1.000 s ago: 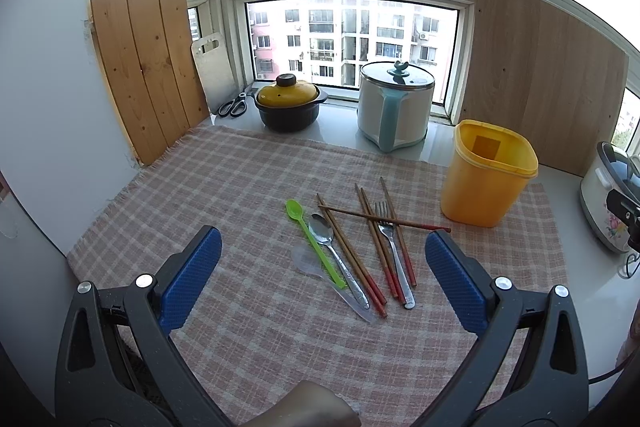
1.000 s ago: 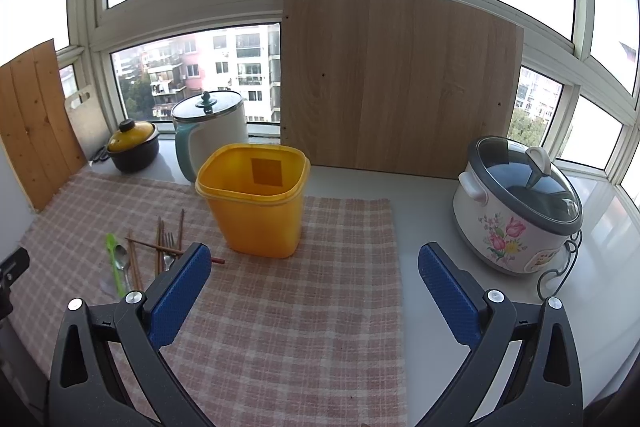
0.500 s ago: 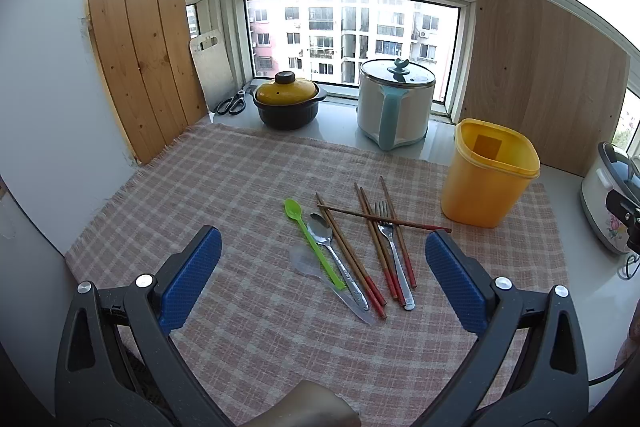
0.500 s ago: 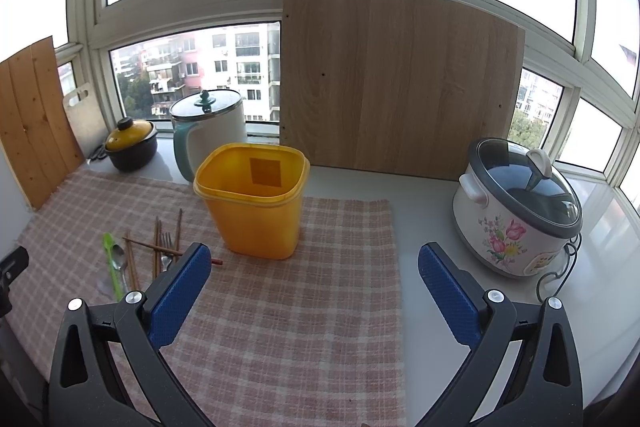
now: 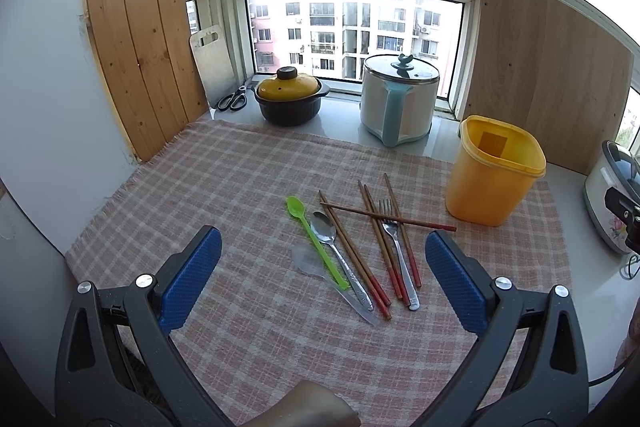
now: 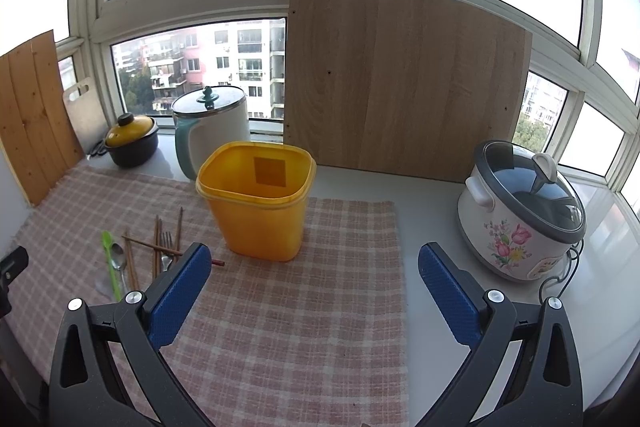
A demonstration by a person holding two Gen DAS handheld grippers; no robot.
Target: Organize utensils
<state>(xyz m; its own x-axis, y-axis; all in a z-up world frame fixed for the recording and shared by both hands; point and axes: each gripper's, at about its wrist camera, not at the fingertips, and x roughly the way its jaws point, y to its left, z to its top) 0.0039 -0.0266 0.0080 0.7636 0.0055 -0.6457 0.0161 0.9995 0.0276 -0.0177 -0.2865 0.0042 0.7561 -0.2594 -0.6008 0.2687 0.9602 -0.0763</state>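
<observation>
Utensils lie loose on the checked cloth [image 5: 224,187]: a green plastic spoon [image 5: 316,243], a clear plastic spoon [image 5: 308,261], a metal spoon [image 5: 334,247], a metal fork [image 5: 394,247] and several red-tipped chopsticks [image 5: 384,251]. An empty yellow tub [image 5: 492,175] stands to their right. My left gripper [image 5: 322,259] is open and empty, held above the cloth just short of the utensils. My right gripper [image 6: 314,275] is open and empty, in front of the yellow tub [image 6: 256,199], with the utensils [image 6: 152,251] to its left.
At the back stand a black pot with a yellow lid [image 5: 290,99], a white cooker with a teal handle [image 5: 398,99], scissors [image 5: 232,101] and wooden boards [image 5: 140,59]. A flowered rice cooker [image 6: 520,219] stands at the right beside a large board [image 6: 404,83].
Both views have shifted very slightly; the utensils and tub have not moved. Both grippers stay open.
</observation>
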